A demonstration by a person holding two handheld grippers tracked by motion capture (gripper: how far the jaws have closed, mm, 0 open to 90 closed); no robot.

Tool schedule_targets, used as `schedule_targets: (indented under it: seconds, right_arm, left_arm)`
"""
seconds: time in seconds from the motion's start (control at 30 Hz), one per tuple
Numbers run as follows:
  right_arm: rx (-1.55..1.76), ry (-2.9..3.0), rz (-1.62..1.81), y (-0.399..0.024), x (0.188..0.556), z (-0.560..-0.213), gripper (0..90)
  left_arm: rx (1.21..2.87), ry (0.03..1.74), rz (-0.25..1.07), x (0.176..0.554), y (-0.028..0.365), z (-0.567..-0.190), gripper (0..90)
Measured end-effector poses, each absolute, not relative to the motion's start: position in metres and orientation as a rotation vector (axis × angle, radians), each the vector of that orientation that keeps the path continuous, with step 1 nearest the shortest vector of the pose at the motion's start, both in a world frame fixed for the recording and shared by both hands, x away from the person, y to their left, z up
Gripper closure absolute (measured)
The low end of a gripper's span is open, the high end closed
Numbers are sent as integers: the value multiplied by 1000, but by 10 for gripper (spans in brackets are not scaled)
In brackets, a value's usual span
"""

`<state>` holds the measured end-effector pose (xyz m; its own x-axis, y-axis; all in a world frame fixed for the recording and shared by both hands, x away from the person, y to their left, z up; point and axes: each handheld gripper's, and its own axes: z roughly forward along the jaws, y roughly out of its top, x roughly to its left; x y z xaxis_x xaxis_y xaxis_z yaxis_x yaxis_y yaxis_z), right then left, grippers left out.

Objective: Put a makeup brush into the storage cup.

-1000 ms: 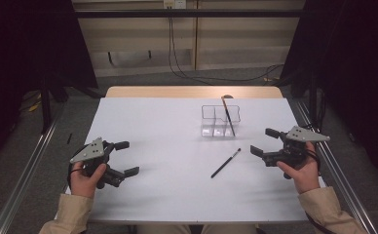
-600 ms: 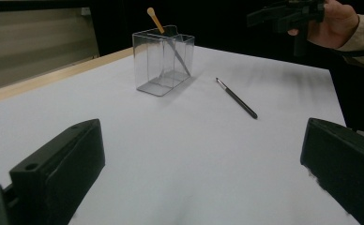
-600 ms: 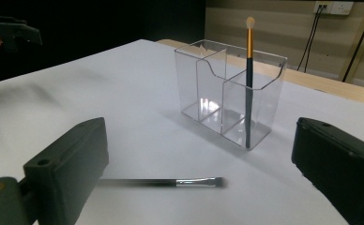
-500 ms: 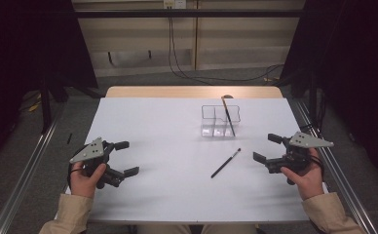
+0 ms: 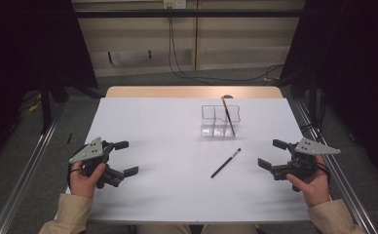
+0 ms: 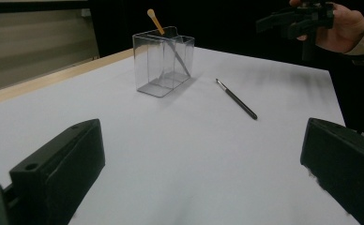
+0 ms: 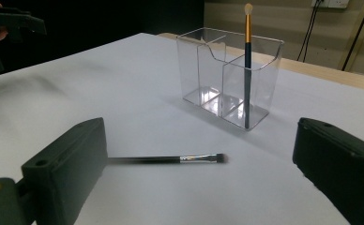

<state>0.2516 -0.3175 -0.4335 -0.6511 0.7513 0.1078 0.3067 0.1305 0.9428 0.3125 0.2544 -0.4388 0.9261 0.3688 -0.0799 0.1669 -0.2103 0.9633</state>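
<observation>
A white sheet covers the table (image 5: 177, 195); a strip of bare wood shows along its far edge, and metal rails run down both sides. Beyond it lie a grey floor, a pale wall panel with hanging cables, and dark curtains to either side. Your left gripper (image 5: 120, 158) rests near the sheet's left edge, jaws spread wide and empty. Your right gripper (image 5: 274, 154) is held at the right edge, jaws likewise wide with nothing between them. The black brush (image 5: 225, 163) lies flat on the sheet between the grippers (nearer your right one), well apart from both. Behind it stands a clear divided holder (image 5: 219, 120), with a gold-handled brush (image 7: 247, 56) leaning in one end compartment.
</observation>
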Motion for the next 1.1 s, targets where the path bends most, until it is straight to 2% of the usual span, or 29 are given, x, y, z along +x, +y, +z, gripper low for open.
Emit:
schedule_targets:
  seconds: [0.57,1.1]
  right_arm:
    - [994,2033,1484,-323,236,-437,28]
    - [989,2023,1478,-323,236,-436,28]
  left_arm:
    - [1785,406,196,313,256,-440,1]
    - [1781,408,192,316,259,-442,1]
